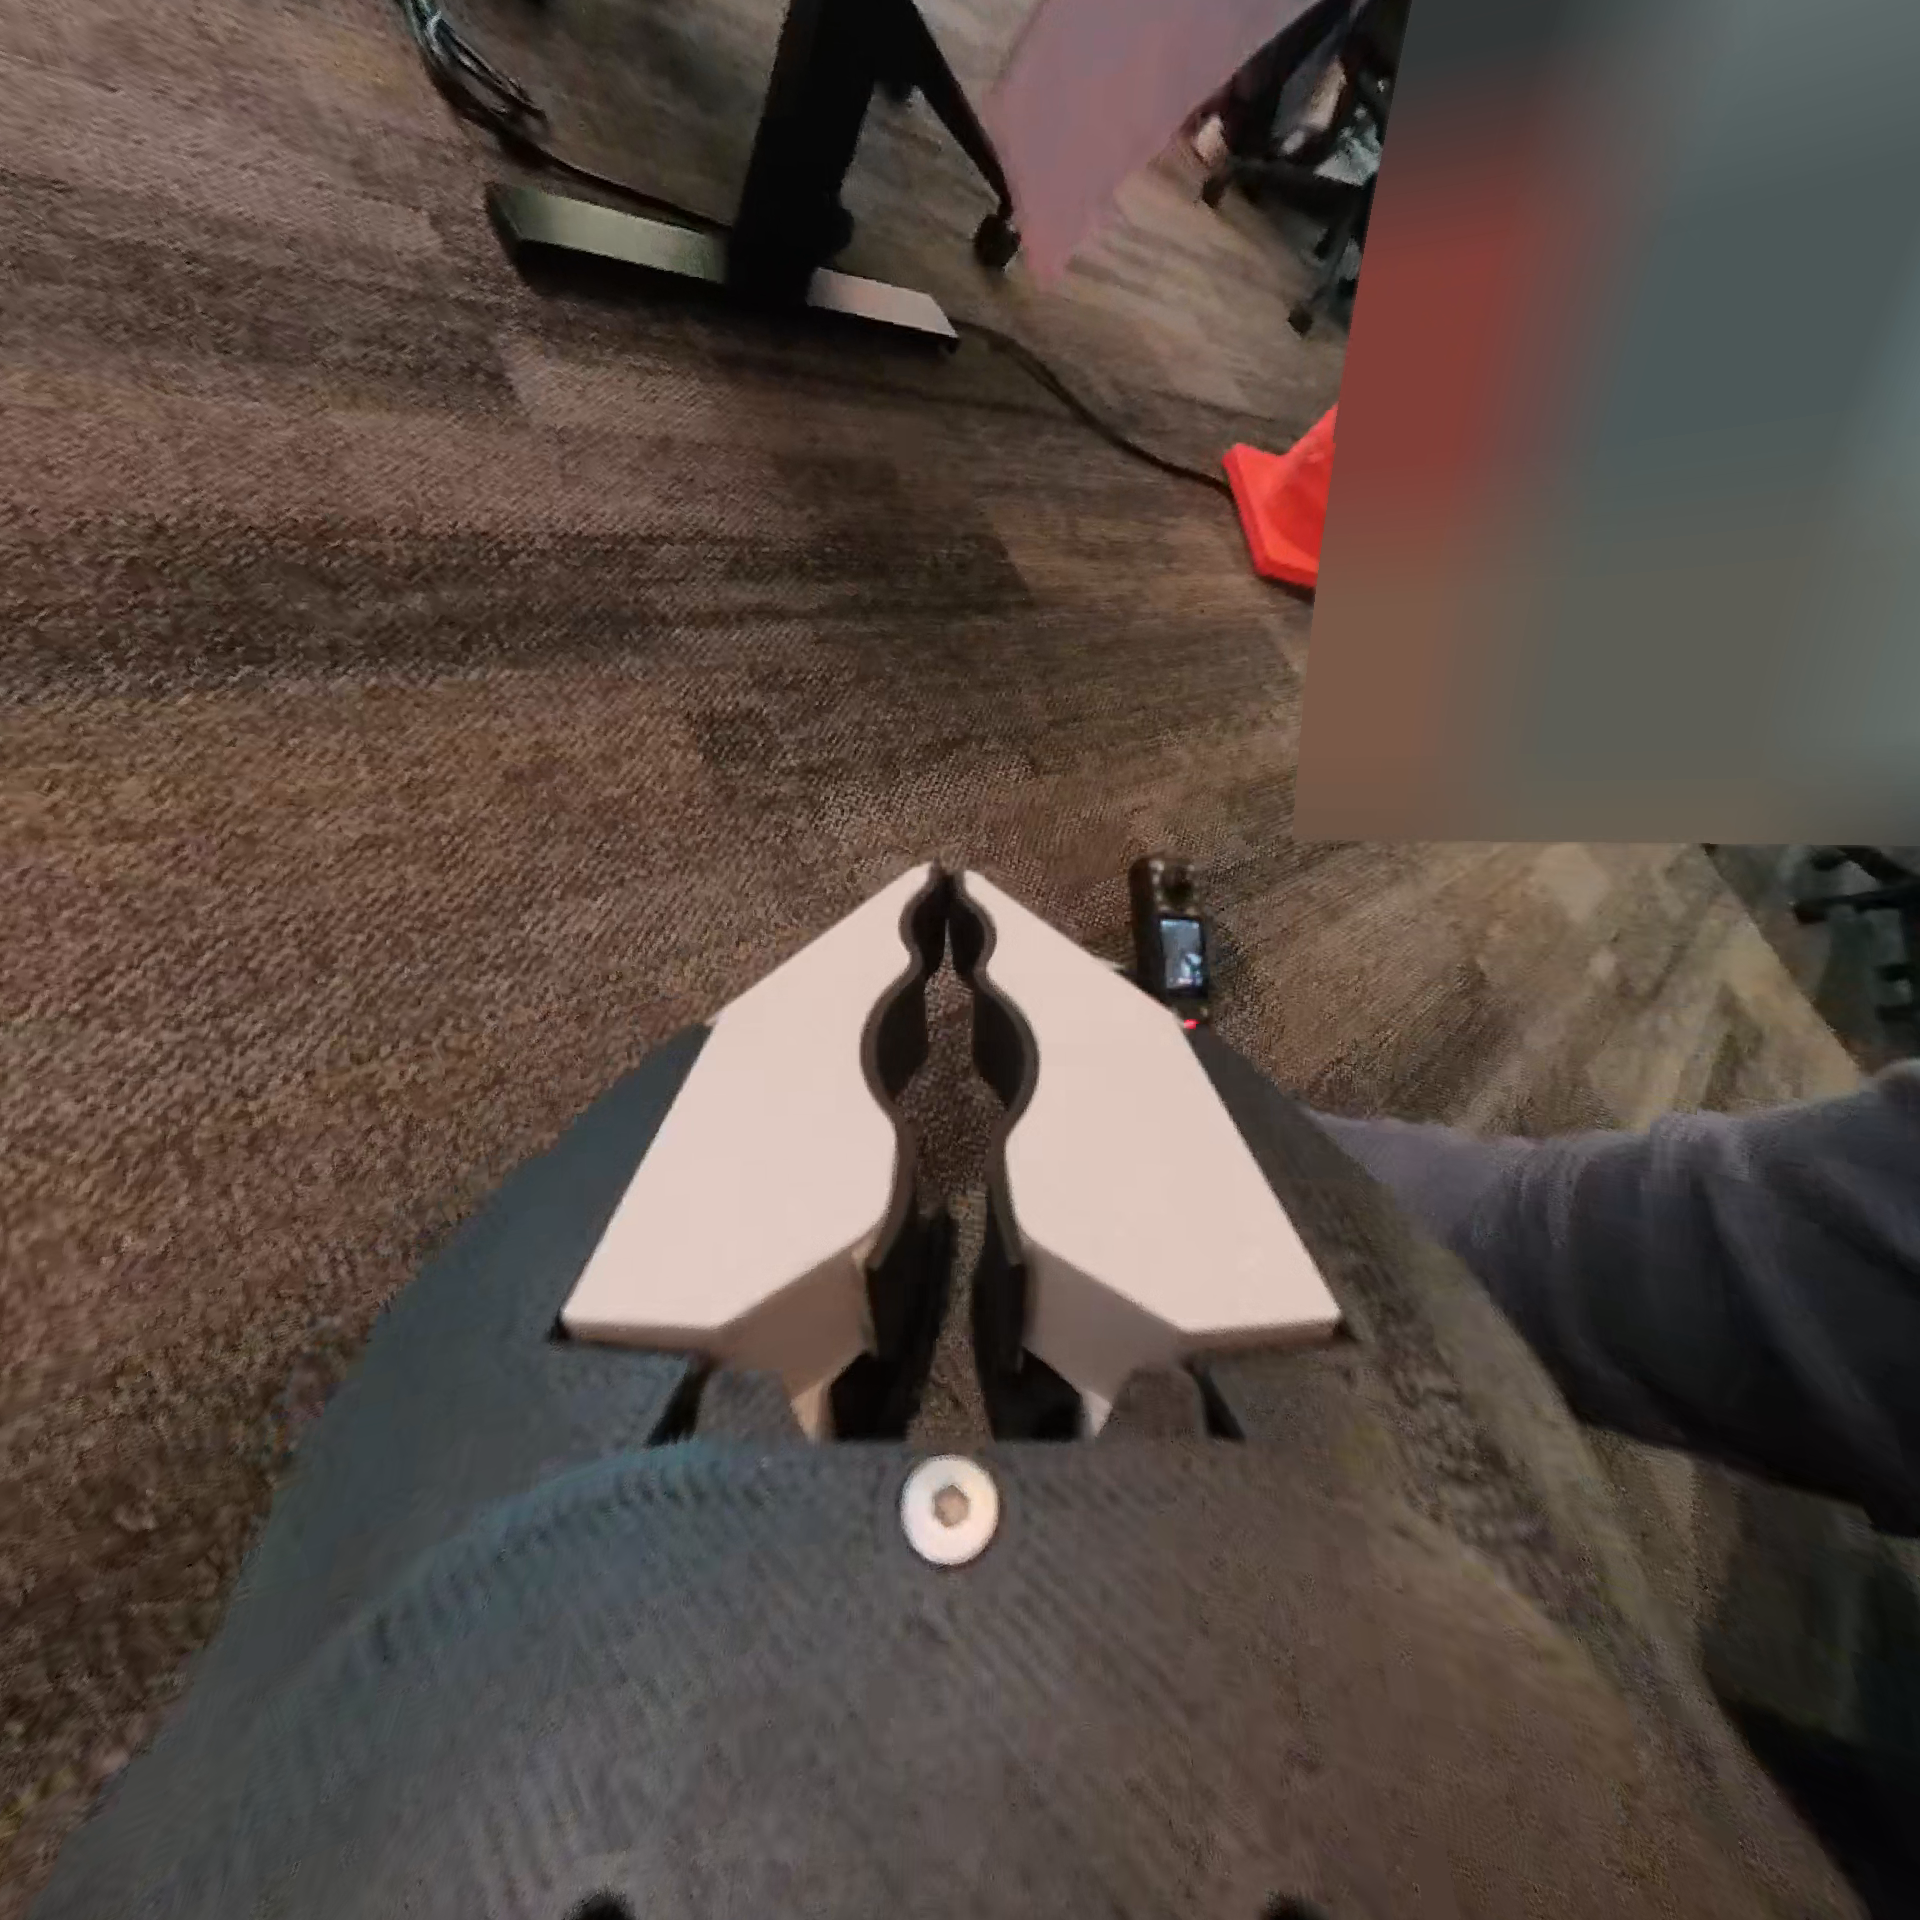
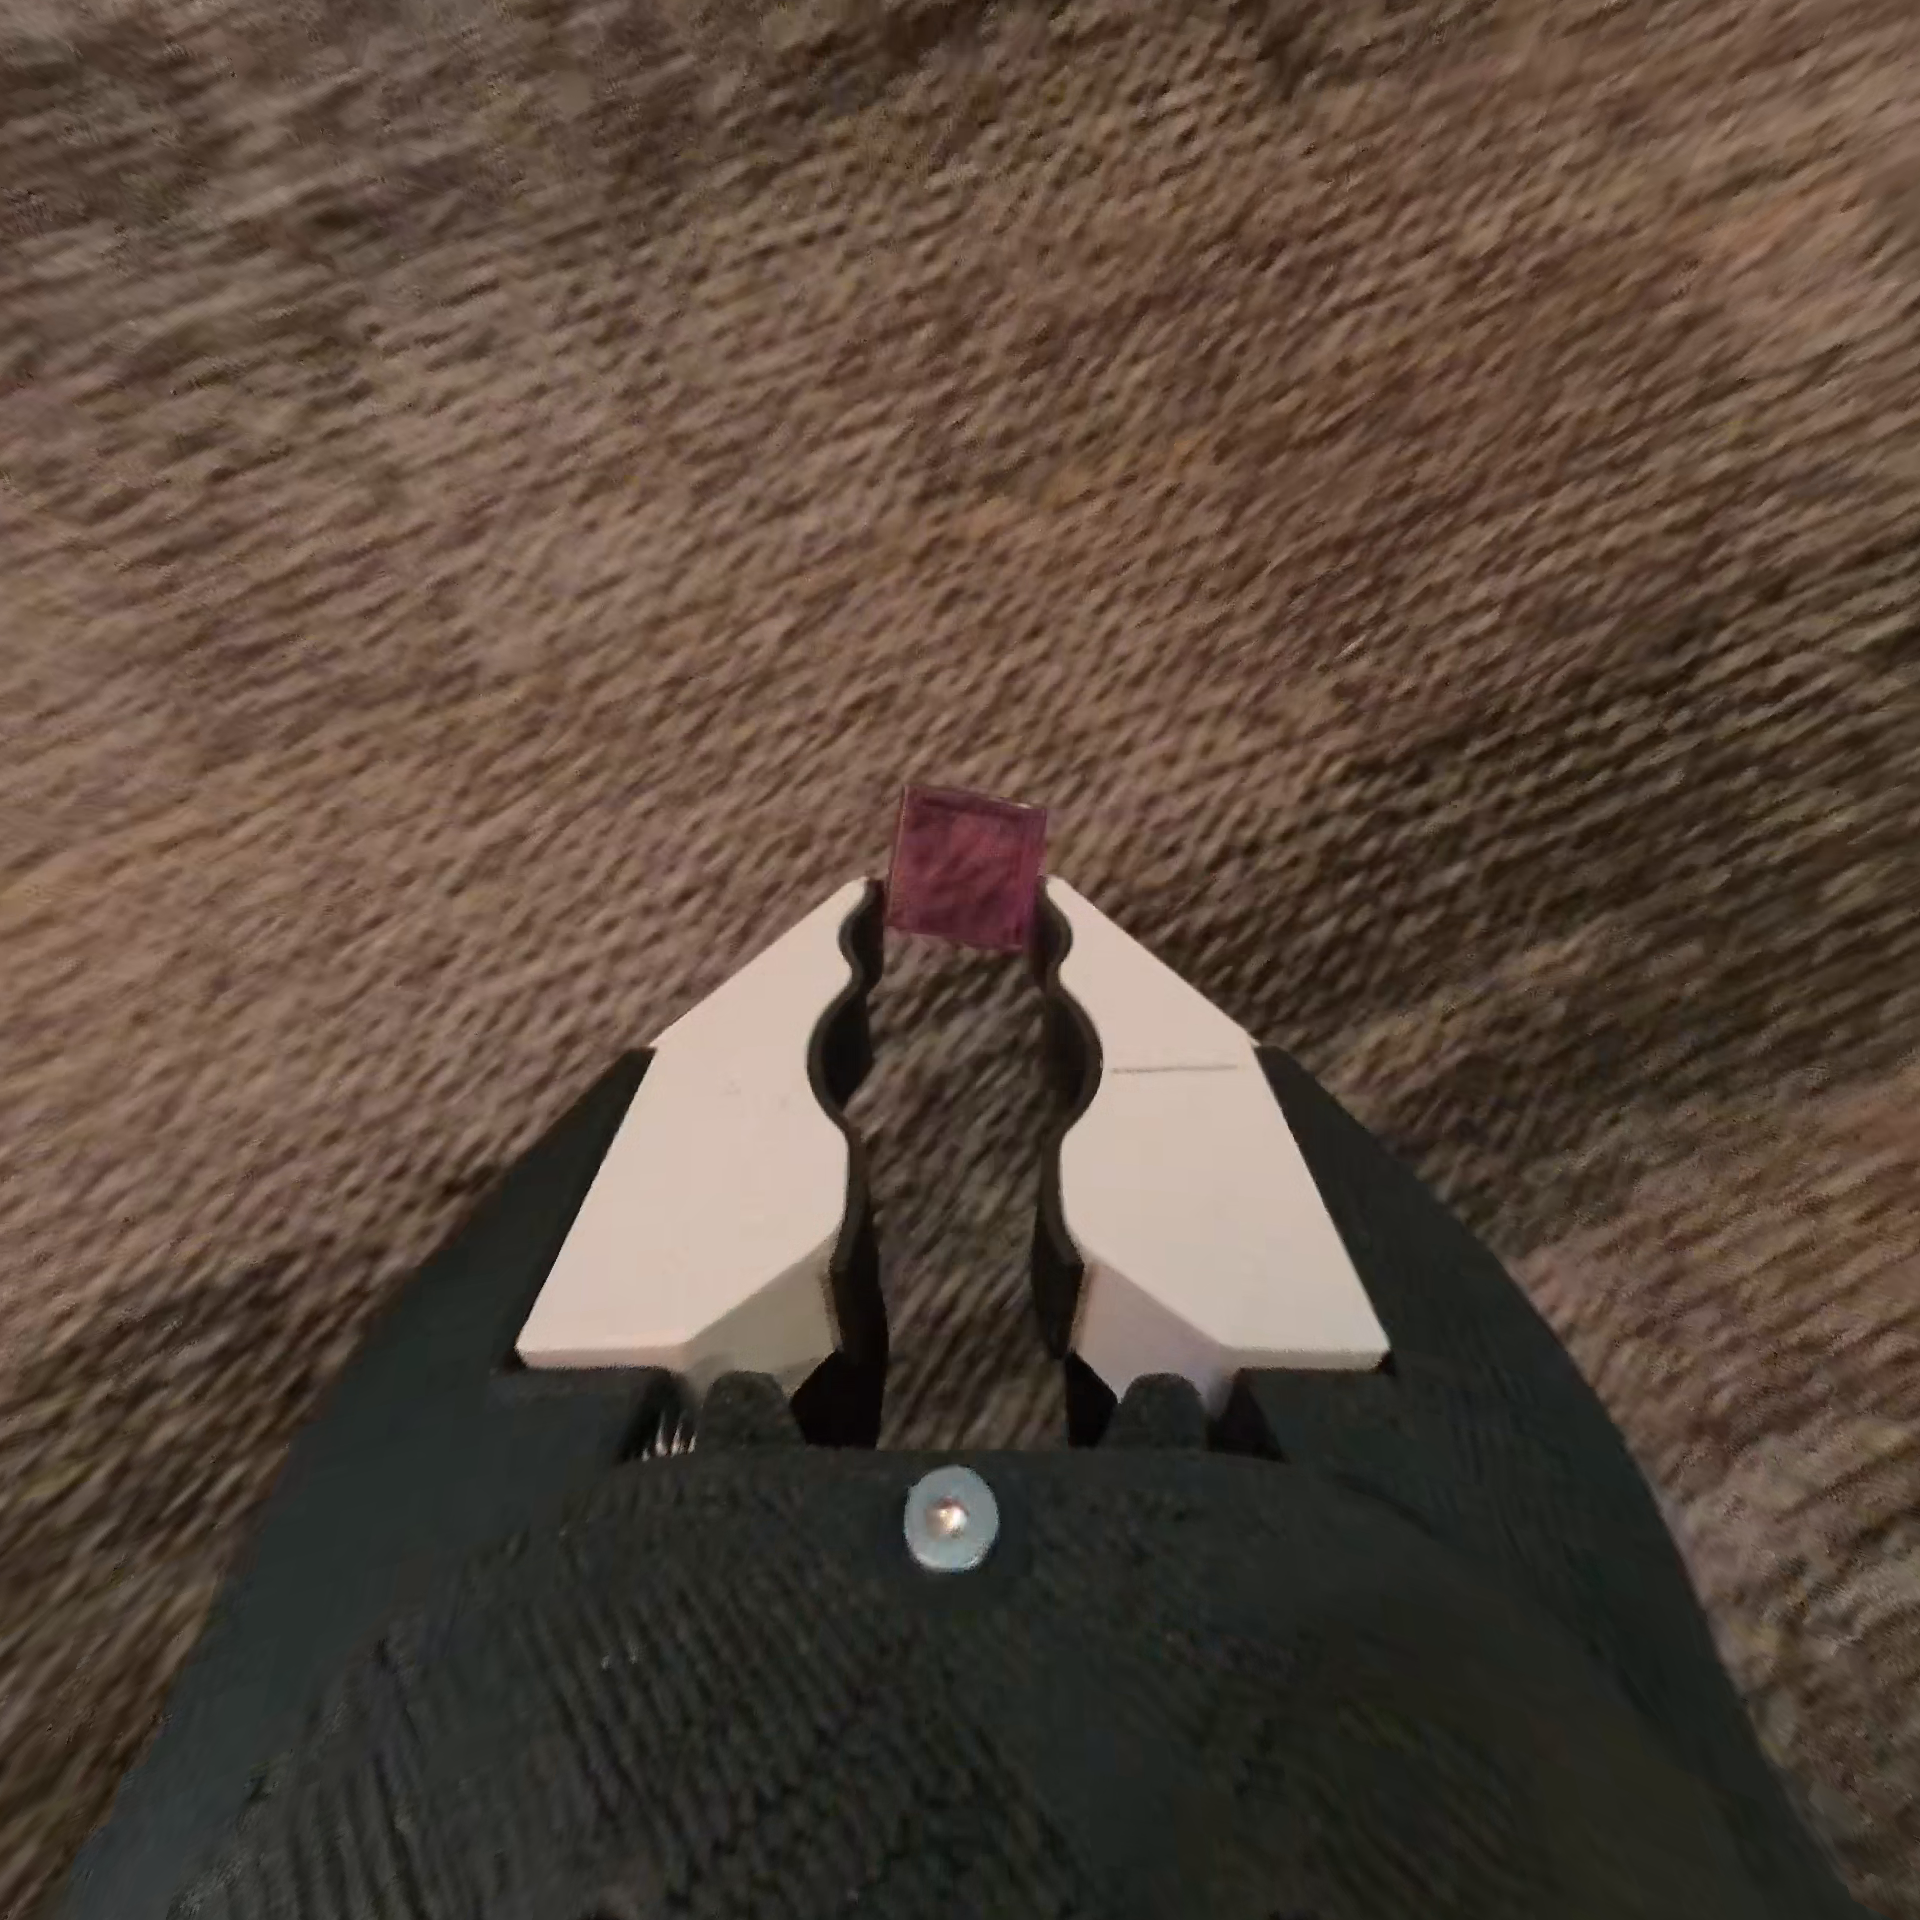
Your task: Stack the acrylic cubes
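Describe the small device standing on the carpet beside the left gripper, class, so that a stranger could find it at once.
Start from the brown carpet, then find the left gripper. Just right of its shut fingertips stands a small black camera-like device. Unlike the orange cone farther back, it has a lit screen.

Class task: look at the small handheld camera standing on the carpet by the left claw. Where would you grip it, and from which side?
Grip the camera on its two long, flat sides, mid-body, coming down from above. It stands upright on the carpet, tall and narrow, so its top is free and its sides seem parallel.
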`<state>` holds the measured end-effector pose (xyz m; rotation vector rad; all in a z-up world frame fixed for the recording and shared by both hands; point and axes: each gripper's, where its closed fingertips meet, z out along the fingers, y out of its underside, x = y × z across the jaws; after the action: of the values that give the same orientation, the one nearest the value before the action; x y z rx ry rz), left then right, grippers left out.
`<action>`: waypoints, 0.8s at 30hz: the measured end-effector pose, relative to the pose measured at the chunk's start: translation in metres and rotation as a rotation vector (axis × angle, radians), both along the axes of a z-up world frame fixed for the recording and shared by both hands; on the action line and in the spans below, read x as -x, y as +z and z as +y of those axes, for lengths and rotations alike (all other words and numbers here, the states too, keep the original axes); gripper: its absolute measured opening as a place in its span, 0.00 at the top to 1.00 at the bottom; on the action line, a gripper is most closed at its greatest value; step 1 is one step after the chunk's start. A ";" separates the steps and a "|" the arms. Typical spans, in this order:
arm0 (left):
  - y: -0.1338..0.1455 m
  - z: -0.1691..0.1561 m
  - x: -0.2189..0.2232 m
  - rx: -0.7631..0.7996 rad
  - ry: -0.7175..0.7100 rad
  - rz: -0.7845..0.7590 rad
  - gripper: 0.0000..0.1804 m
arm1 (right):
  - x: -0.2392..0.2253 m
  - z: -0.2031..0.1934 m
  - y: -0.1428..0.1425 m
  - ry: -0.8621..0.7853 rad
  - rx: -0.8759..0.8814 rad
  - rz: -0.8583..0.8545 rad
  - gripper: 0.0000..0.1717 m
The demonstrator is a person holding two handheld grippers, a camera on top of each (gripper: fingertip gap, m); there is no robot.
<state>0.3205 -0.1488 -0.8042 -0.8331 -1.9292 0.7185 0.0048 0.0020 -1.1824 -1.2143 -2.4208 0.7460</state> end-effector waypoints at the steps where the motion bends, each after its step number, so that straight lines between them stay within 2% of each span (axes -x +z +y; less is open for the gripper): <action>1: -0.001 0.010 -0.010 -0.010 0.022 0.013 1.00 | -0.028 -0.005 0.004 0.020 0.006 -0.020 0.85; 4: -0.002 0.034 -0.035 -0.106 0.106 0.071 1.00 | -0.092 -0.016 0.026 0.103 -0.027 -0.025 0.85; 7: 0.018 0.052 -0.045 -0.167 0.144 0.189 1.00 | -0.131 -0.036 0.063 0.187 0.014 -0.009 0.85; 9: 0.034 0.055 -0.054 -0.058 0.190 0.208 1.00 | -0.147 -0.048 0.100 0.204 0.045 0.007 0.85; 11: 0.050 0.055 -0.064 0.099 0.241 0.196 1.00 | -0.159 -0.060 0.151 0.189 0.084 0.035 0.85; 13: 0.057 0.056 -0.077 0.208 0.303 0.156 1.00 | -0.171 -0.072 0.217 0.179 0.135 0.084 0.85; 16: 0.063 0.068 -0.103 0.233 0.390 0.110 1.00 | -0.204 -0.087 0.338 0.227 0.288 0.177 0.85; 19: 0.105 0.090 -0.121 0.266 0.392 0.205 1.00 | -0.249 -0.080 0.466 0.330 0.451 0.303 0.85; 22: 0.149 0.117 -0.133 0.327 0.337 0.252 1.00 | -0.312 -0.052 0.592 0.538 0.619 0.531 0.85; 24: 0.174 0.142 -0.141 0.325 0.269 0.295 1.00 | -0.363 -0.021 0.656 0.690 0.678 0.693 0.85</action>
<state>0.4610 -0.0072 -0.6298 -0.6191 -1.6954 1.2695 0.3677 -0.0194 -0.5268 -0.1236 -1.9768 1.9114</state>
